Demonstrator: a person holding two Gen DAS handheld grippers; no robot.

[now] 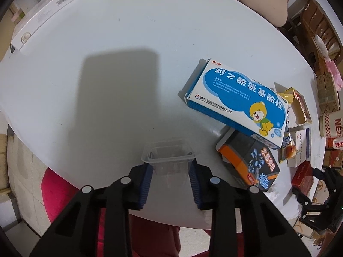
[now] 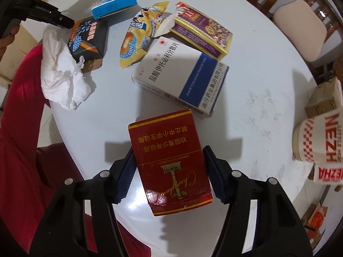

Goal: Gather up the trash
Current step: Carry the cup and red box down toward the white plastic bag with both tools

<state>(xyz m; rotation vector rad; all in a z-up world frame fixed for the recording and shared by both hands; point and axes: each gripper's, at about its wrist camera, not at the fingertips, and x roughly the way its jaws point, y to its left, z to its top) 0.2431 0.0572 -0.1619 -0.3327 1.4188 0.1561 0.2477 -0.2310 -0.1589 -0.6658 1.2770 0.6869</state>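
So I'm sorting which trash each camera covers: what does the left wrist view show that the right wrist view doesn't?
Only the left wrist view shows the clear plastic cup gripped between the left gripper pads, and the long white box at the table's far edge.

Only the right wrist view shows the red cigarette pack in the right gripper, the crumpled tissue and the purple-and-gold box.

Both show the white table, the blue medicine box and the black-and-orange box.
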